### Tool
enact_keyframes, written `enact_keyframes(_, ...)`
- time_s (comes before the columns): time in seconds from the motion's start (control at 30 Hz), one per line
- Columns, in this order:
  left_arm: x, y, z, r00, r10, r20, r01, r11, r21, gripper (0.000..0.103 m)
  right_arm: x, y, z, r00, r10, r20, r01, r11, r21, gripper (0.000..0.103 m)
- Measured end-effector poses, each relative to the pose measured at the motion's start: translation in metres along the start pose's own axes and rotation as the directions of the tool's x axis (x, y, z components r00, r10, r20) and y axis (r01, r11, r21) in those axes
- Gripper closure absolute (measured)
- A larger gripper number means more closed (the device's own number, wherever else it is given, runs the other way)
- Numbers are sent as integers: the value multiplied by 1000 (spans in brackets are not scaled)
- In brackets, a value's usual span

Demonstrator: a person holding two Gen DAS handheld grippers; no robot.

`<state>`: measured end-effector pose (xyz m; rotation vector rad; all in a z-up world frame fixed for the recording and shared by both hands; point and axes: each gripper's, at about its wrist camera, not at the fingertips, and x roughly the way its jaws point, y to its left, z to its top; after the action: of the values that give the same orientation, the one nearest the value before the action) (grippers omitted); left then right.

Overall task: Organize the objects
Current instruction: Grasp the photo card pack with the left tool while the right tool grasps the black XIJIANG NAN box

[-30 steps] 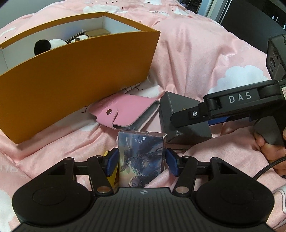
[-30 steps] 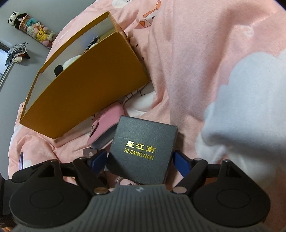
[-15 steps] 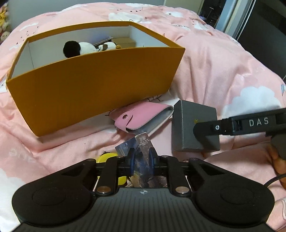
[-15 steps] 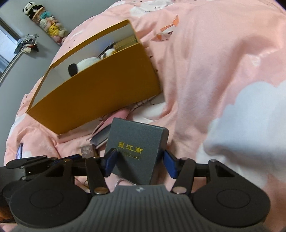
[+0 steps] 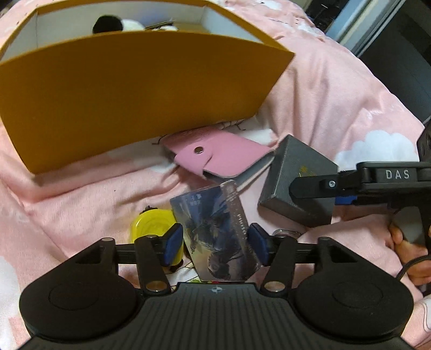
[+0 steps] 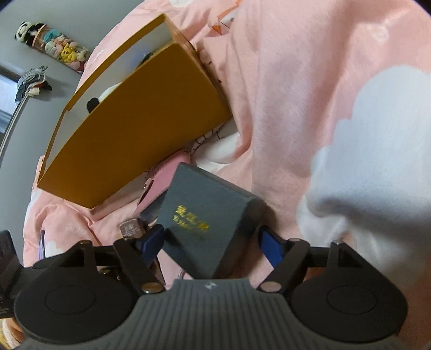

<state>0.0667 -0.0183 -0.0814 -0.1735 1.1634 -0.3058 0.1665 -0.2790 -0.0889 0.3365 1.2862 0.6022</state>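
Left wrist view: the left claw (image 5: 215,239) has just been opening and now stands spread, its blue pads on either side of a wrapped card pack (image 5: 215,228) with dark artwork. The pack stands tilted between the pads; the right pad sits at its edge, the left pad a little apart from it. A yellow round item (image 5: 150,223) lies just beside the left pad on the pink bed cover (image 5: 323,94). Further ahead a pink snap wallet (image 5: 215,158) lies against the base of the orange box (image 5: 134,94), in which a panda plush (image 5: 115,24) shows. To the right, the right claw's black finger crosses a dark grey gift box (image 5: 293,175).

Right wrist view: the right claw (image 6: 210,242) has just been opening and is spread, with the dark grey gift box, gold lettered, tilted between its pads. The left pad (image 6: 150,239) is at the box's edge; the right pad stands clear of it. The pink wallet peeks out behind the box, and the orange box lies beyond it on the bed.
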Motion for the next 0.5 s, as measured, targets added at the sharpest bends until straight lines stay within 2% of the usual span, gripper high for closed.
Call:
enact_keyframes(0.1,7,8,2,1000,-19,-11,19,999,-48,23,7,-7,2,999,28,-26,-27,999,40,24)
enact_keyframes(0.17,13,14,5,999,-41,-13,39,996,-82,23,11,-9,3,999,32,-32,-31,998,49,24)
enact_keyframes(0.3,19,16,10,999,-49,-2,49,994,-100,26,4,-6,1,999,39,-4,-39,999,34,38)
enact_keyframes(0.5,27,16,13,998,-63,0,63,992,-113,24,-16,6,-1,997,17,77,-15,1000,-22,54)
